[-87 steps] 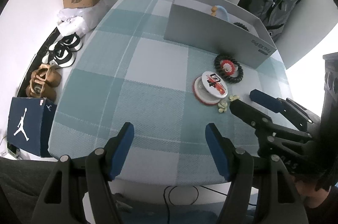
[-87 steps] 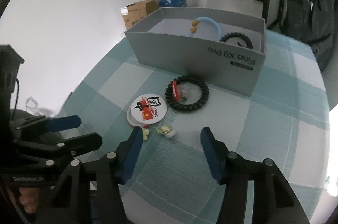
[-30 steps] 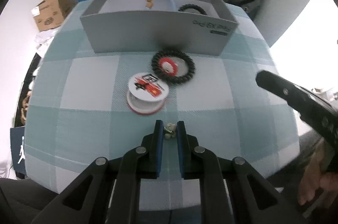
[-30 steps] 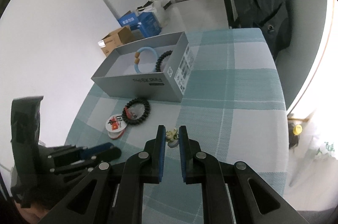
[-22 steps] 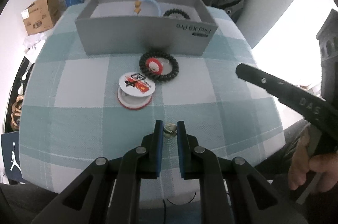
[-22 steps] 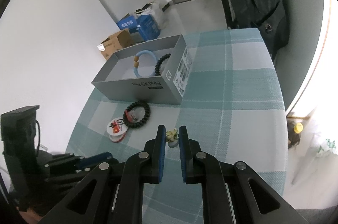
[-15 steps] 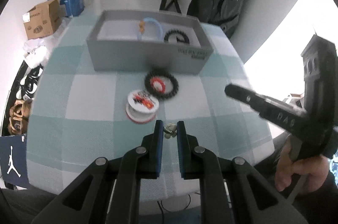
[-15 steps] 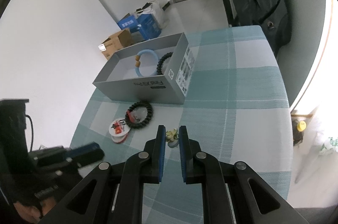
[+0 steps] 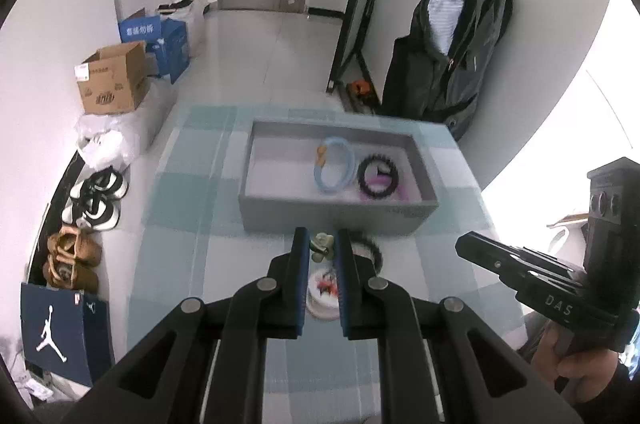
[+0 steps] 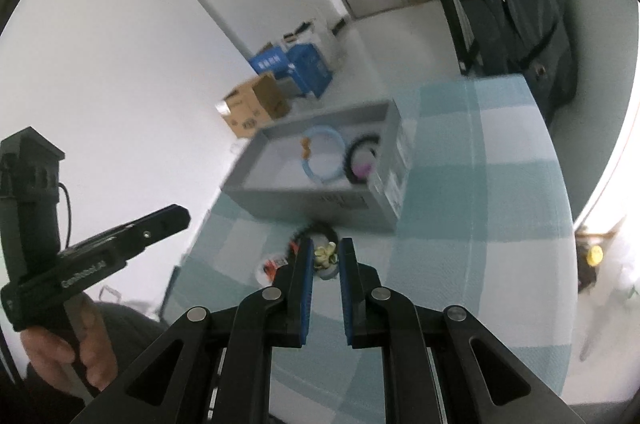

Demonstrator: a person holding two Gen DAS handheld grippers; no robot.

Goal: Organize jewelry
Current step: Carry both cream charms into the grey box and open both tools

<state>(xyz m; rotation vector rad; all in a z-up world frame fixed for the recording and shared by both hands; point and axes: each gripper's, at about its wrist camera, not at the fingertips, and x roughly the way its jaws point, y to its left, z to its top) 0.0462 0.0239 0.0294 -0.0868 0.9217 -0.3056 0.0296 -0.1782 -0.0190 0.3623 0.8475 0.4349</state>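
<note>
On the left of the left wrist view, shoes and a cardboard box sit on the floor beside the checked table; the right wrist view shows that box only as a blur. At centre, the left gripper has its jaws nearly together, pinching a small pale earring held above the table. Beyond it lies the grey box, holding a light blue bracelet and a black beaded bracelet. Just behind the fingers a round badge and another black beaded ring lie on the cloth, partly hidden. On the right, a dark jacket hangs by the wall. The right wrist view adds the label on the grey box's end wall, and the right gripper, its jaws also close together, gripping a second pale earring. Each view catches the other tool from the side, with the hand that holds it.
</note>
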